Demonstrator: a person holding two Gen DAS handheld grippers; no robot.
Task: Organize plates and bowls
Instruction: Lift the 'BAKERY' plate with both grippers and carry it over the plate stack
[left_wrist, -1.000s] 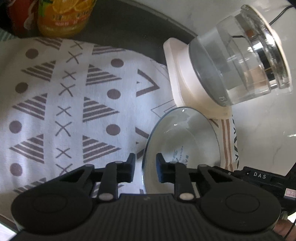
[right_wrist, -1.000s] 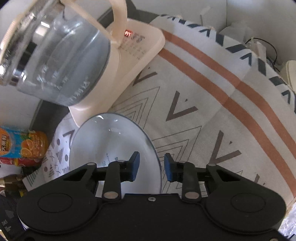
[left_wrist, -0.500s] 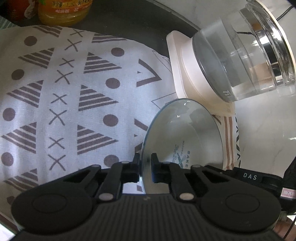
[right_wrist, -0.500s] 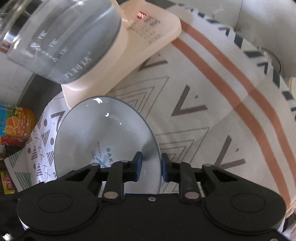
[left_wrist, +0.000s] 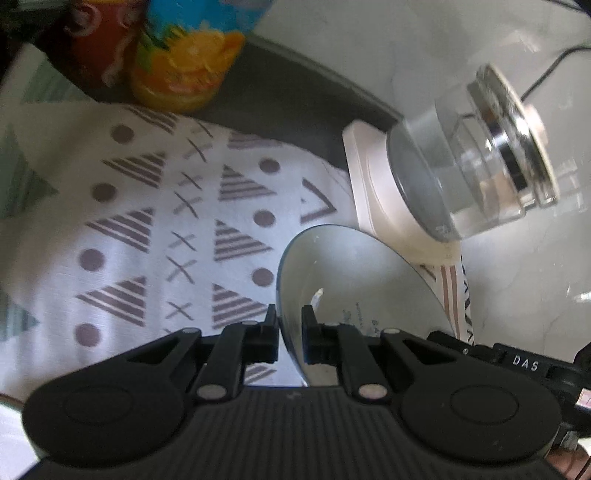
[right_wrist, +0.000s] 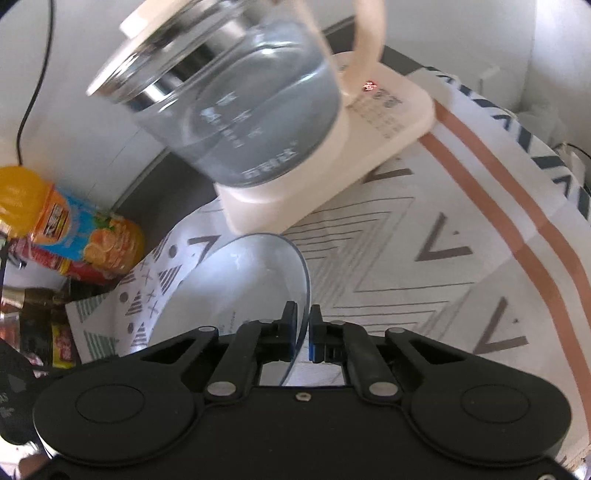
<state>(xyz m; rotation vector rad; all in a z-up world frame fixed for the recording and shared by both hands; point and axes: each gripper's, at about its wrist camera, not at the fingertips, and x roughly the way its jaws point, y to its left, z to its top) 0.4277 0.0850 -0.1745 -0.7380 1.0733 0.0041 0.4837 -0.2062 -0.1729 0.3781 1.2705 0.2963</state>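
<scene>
Tongs (left_wrist: 290, 332) (right_wrist: 303, 334) on both sides have now closed onto opposite rims of the glass bowl (left_wrist: 354, 280), gripping it above the patterned cloth (left_wrist: 147, 229) near the kettle (right_wrist: 236, 110); lifting looks ready.

one glass bowl (left_wrist: 354, 280), one kettle (right_wrist: 236, 103), two bottles (right_wrist: 85, 236), two cloths (left_wrist: 147, 229).

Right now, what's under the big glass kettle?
The glass kettle sits on its cream base, which has a small red light. The base's front edge rests on the patterned cloth. What lies beneath the base is hidden.
</scene>
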